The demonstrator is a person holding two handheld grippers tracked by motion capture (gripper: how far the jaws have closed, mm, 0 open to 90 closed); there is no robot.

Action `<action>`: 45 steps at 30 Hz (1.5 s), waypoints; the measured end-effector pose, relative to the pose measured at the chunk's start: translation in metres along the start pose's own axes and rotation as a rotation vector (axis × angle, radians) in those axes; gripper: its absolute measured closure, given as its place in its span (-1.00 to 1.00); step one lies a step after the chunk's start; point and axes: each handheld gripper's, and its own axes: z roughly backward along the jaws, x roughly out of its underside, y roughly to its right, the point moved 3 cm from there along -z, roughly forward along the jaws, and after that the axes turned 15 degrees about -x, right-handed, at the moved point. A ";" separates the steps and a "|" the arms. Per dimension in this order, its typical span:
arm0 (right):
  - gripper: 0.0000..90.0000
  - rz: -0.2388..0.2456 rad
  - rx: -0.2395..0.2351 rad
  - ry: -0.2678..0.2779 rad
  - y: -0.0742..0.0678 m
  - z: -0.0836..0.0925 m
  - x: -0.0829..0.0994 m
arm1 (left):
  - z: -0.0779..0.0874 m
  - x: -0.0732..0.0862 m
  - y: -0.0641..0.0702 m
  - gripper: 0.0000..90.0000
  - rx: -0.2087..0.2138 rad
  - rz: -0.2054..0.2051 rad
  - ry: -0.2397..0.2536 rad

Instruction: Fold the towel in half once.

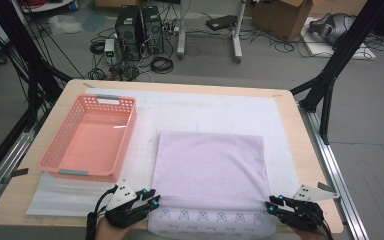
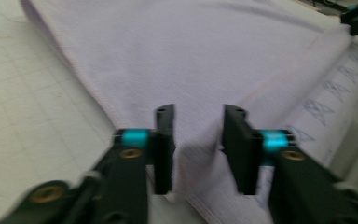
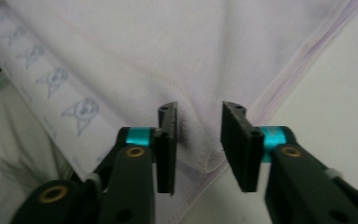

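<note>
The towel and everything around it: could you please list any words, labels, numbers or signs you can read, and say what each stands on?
No readable text anywhere.
Towel: a row of small blue motifs along its near border, pictures rather than letters, blurred.
Pink basket: no label visible.
Computer towers on the floor: any markings too small to read.

A lab: computer towers (image 1: 140, 30) and tangled cables (image 1: 161, 64) on the floor, black rig struts (image 1: 337, 65), cardboard box (image 1: 282, 17).
</note>
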 end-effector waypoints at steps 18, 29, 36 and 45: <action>0.32 -0.070 0.209 0.082 0.078 -0.034 -0.063 | -0.093 -0.051 -0.052 0.00 -0.166 0.080 -0.074; 0.12 -0.132 0.258 0.053 0.115 -0.056 -0.084 | -0.135 -0.062 -0.070 0.03 -0.256 0.118 -0.130; 0.01 -0.153 0.278 0.026 0.128 -0.066 -0.087 | -0.157 -0.068 -0.068 0.00 -0.283 0.118 -0.170; 0.84 -0.158 0.232 0.002 0.128 -0.073 -0.086 | -0.160 -0.069 -0.055 0.85 -0.271 0.003 -0.173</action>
